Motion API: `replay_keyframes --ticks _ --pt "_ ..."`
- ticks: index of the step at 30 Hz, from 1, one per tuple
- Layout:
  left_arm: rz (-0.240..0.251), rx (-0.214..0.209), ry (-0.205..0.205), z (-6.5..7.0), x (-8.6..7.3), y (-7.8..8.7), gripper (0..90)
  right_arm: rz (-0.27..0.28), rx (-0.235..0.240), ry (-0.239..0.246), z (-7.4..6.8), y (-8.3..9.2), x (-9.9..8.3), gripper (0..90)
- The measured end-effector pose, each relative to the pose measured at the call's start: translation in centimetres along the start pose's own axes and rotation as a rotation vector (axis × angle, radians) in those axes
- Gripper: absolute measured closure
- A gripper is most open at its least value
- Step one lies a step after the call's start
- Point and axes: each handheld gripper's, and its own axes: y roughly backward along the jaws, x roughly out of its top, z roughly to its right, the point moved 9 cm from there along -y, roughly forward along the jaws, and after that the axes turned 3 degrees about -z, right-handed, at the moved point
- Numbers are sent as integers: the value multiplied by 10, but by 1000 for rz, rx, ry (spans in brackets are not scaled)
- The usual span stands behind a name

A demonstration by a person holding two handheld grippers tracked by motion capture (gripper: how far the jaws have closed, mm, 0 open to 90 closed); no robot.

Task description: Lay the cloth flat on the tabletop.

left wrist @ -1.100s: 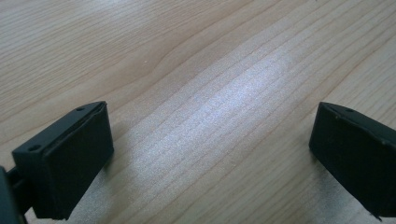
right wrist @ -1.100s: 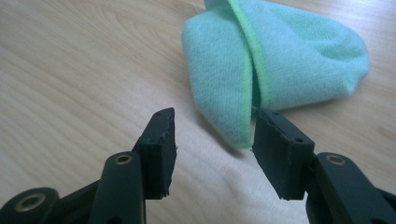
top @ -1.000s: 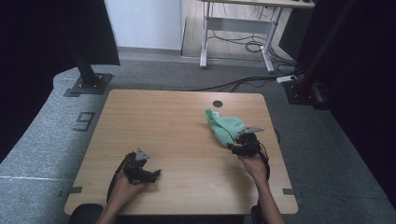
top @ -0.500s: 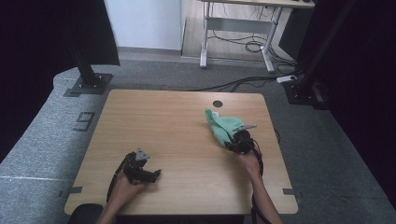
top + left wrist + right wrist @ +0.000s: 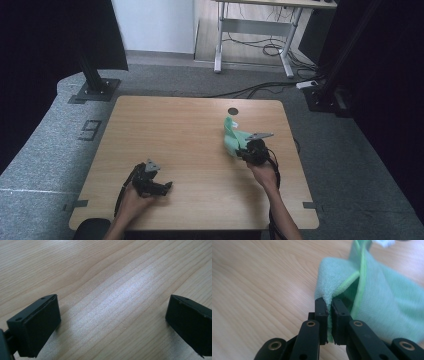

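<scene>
A mint-green cloth [image 5: 231, 137] lies bunched on the right half of the wooden table [image 5: 175, 130]. My right gripper [image 5: 242, 151] sits at its near edge. In the right gripper view its jaws have just been closing, and the right gripper [image 5: 329, 302] is shut on a folded edge of the cloth [image 5: 387, 305], which rises in a peak from the pinch. My left gripper [image 5: 166, 186] rests at the table's front left, held by a hand. In the left gripper view, the left gripper [image 5: 112, 322] stands open over bare wood, nothing between its pads.
A dark round hole [image 5: 232, 111] sits near the table's far edge, just beyond the cloth. A white tag [image 5: 384, 242] shows at the cloth's far end. Beyond the table, a black stand base [image 5: 92, 90], a desk frame [image 5: 250, 45] and floor cables [image 5: 260, 87].
The right gripper has shifted slightly left along the cloth's near edge and its jaws have closed on the cloth's fold. The left hand and gripper have stayed put.
</scene>
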Motion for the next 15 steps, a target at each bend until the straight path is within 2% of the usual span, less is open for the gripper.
replay_keyframes --ticks 2,3,4,10,11,12,13,14,15 --pt "0 0 0 0 0 0 0 3 7 19 -8 3 6 832" --pt "0 0 0 0 0 0 0 4 20 41 -17 7 13 831" --pt "0 0 0 0 0 0 0 4 20 41 -17 7 13 831" --pt "1 0 0 0 0 0 0 19 62 102 -47 17 34 830" --pt "2 1 0 0 0 0 0 29 75 123 -56 21 43 828" --pt "2 1 0 0 0 0 0 29 75 123 -56 21 43 828" --pt "1 1 0 0 0 0 0 36 83 131 -61 22 47 828" --pt "1 1 0 0 0 0 0 51 107 143 -71 25 57 825" --pt "1 1 0 0 0 0 0 51 107 143 -71 25 57 825"
